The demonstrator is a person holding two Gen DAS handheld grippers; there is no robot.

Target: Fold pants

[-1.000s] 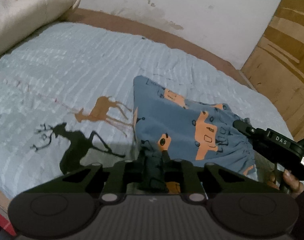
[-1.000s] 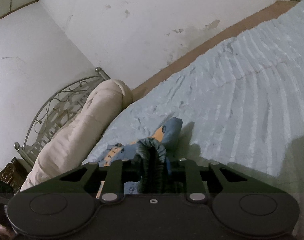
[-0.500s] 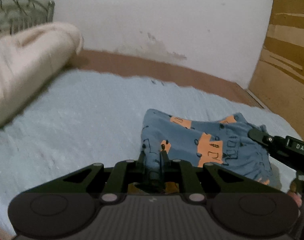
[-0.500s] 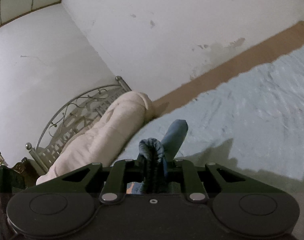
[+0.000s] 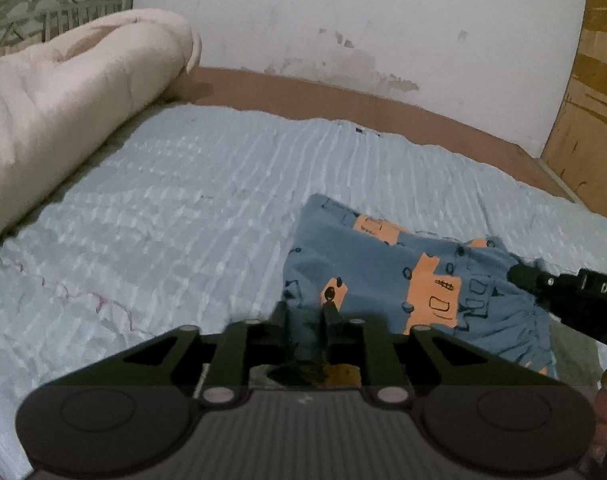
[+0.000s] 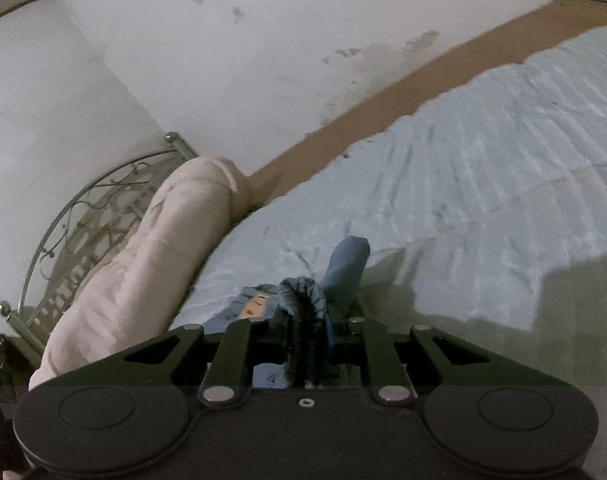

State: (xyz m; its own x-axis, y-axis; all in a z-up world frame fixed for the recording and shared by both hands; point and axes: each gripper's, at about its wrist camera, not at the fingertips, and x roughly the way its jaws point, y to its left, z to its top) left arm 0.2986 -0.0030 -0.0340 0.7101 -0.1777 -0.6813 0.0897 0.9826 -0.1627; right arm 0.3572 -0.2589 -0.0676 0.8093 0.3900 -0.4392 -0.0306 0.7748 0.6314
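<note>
Lying on the pale blue bedspread [image 5: 207,208], the blue pants [image 5: 387,276] with orange prints are near the rolled cream blanket [image 5: 63,96]. The left gripper [image 5: 305,314] pinches their near edge, its jaws having just opened a little. The right gripper [image 6: 305,316] clamps a bunched fold of the pants, jaws also just loosened, further from the blanket.

We are looking through dim, soft, grainy fisheye pictures.
Dark vignettes are rounding off every corner, straight edges are bowing, the wall [image 5: 383,20] at twelve o'clock is catching most light, and a shadow is lying on the bedspread [image 6: 523,200] at four o'clock.
</note>
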